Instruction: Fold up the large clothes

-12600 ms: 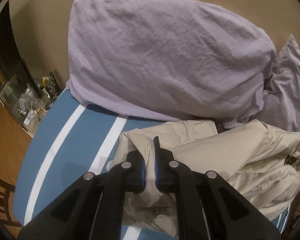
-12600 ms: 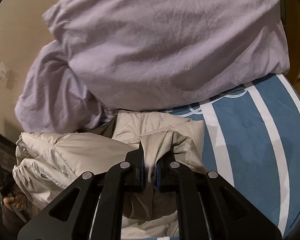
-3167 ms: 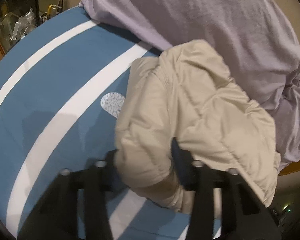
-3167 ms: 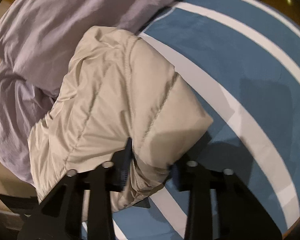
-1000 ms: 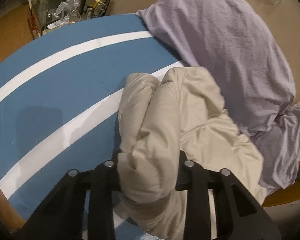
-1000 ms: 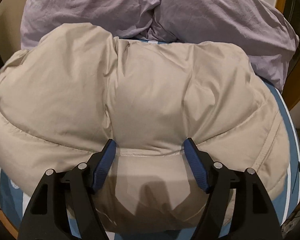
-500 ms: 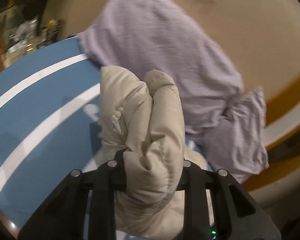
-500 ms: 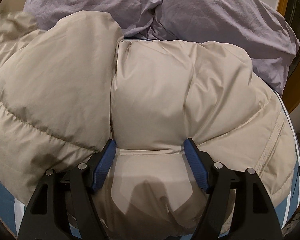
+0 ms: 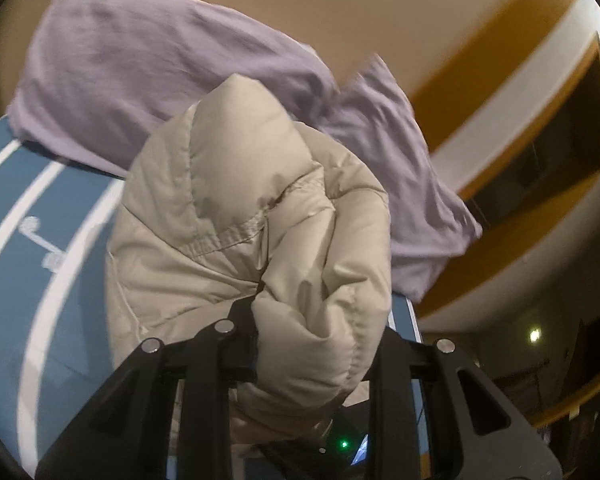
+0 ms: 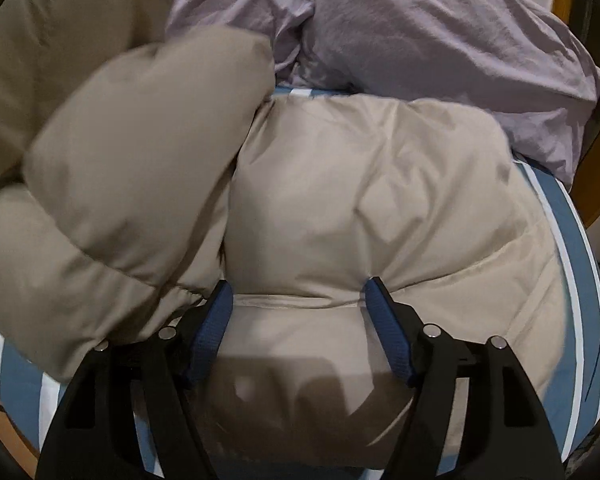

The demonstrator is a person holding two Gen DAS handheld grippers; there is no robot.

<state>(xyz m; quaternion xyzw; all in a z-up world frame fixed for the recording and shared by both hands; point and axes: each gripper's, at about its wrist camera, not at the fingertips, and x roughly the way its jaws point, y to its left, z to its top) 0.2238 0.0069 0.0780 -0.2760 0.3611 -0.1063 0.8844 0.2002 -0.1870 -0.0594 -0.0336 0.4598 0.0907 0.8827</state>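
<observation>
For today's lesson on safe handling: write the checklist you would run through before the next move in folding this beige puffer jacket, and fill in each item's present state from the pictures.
1. Left gripper holds a thick bunch of the beige puffer jacket: ok.
2. Right gripper pins the jacket body flat; its jaws stand wide, pressed into the padding: ok.
3. Lifted part of the jacket is raised off the blue striped bed cover: ok.
4. Lilac bedding is out of the fold's path: not ok, it touches the jacket's far edge.
5. Zip or cords tucked in: cannot tell.

both wrist views close, sharing jacket [image 9: 244, 240]
</observation>
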